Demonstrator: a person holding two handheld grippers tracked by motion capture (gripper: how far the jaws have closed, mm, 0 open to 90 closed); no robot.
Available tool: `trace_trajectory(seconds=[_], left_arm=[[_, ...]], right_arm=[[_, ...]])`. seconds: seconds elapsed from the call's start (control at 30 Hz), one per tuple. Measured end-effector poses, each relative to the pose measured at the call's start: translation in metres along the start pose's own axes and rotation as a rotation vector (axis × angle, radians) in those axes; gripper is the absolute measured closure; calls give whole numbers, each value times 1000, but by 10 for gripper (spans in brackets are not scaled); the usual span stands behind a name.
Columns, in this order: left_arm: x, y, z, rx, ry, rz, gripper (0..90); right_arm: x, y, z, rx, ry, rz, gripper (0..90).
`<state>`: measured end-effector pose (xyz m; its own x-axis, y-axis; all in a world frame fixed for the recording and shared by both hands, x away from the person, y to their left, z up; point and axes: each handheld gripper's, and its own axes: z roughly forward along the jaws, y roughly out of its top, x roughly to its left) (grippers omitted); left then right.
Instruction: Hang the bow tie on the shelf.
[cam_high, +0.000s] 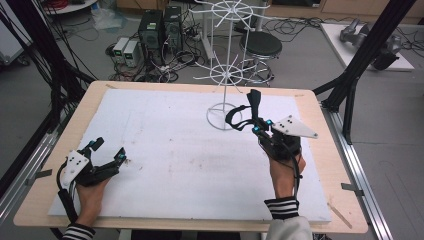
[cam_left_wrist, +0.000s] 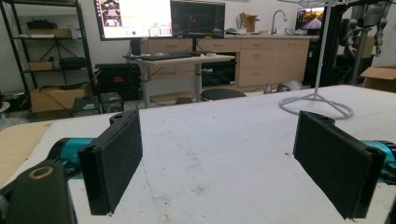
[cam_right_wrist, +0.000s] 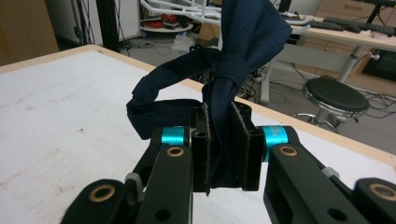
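The right gripper (cam_high: 256, 126) is clamping a knotted navy fabric strap (cam_right_wrist: 224, 74) above the white mat (cam_high: 165, 160), beside the white wire rack (cam_high: 225, 75). The left gripper (cam_high: 107, 150) is resting wide open, holding nothing.

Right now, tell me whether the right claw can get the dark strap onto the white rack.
Probably yes: the right claw grips the dark strap beside the white rack, with nothing between them.
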<state>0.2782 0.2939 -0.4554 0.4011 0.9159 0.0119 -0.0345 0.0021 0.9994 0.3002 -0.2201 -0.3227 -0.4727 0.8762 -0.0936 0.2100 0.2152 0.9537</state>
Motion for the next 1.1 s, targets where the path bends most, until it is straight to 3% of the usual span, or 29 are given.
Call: trace_trajectory(seconds=[0.5, 0.77, 1.1], left_arm=[[0, 0, 0, 1, -1, -1, 160], [0, 0, 0, 0, 0, -3, 161], [1, 0, 0, 1, 0, -3, 161]], right_arm=[[0, 20, 5, -47, -2, 6, 790], [-3, 34, 17, -49, -8, 4, 790], [-10, 32, 32, -34, -20, 23, 789]])
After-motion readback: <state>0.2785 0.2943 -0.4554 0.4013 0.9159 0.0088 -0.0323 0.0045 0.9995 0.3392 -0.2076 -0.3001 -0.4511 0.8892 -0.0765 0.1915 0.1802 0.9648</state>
